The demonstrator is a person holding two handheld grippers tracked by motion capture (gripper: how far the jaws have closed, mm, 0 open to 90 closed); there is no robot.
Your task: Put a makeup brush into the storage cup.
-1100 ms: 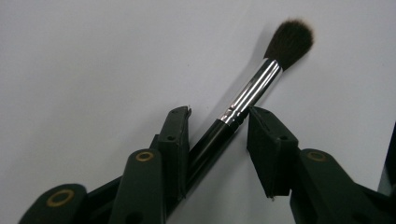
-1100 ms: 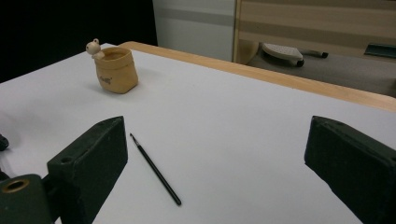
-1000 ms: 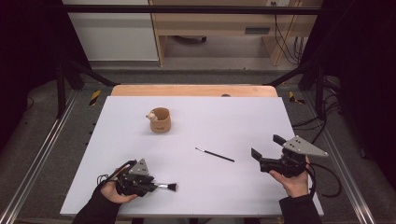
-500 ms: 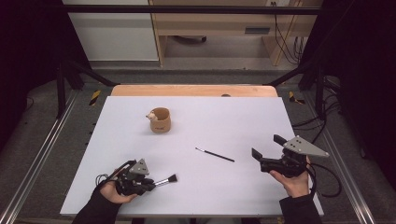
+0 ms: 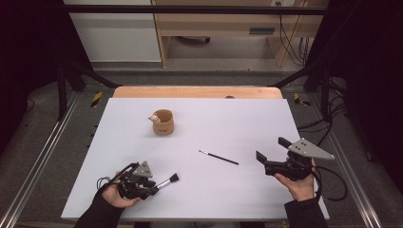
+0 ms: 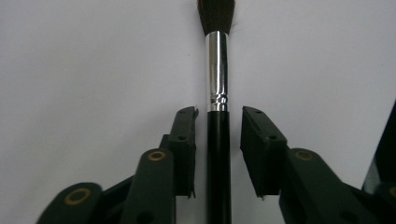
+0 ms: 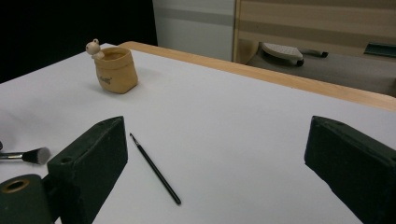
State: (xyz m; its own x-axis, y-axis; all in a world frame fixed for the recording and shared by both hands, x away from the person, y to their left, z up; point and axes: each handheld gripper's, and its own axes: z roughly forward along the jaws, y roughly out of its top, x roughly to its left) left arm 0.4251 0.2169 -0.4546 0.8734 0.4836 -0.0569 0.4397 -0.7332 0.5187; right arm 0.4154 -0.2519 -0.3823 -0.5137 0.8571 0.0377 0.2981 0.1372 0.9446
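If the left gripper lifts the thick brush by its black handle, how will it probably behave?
The brush looks rigid and light: a slim handle and metal ferrule. Its round, glossy handle may slip or roll; the left gripper jaws, which have just been opening, stand either side without pressing it. The soft bristles likely bend.

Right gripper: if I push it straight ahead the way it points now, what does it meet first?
Probably the thin brush, lying on the table just ahead between the right gripper's open jaws. The cup sits farther off, to the left of that line; depth is unclear.
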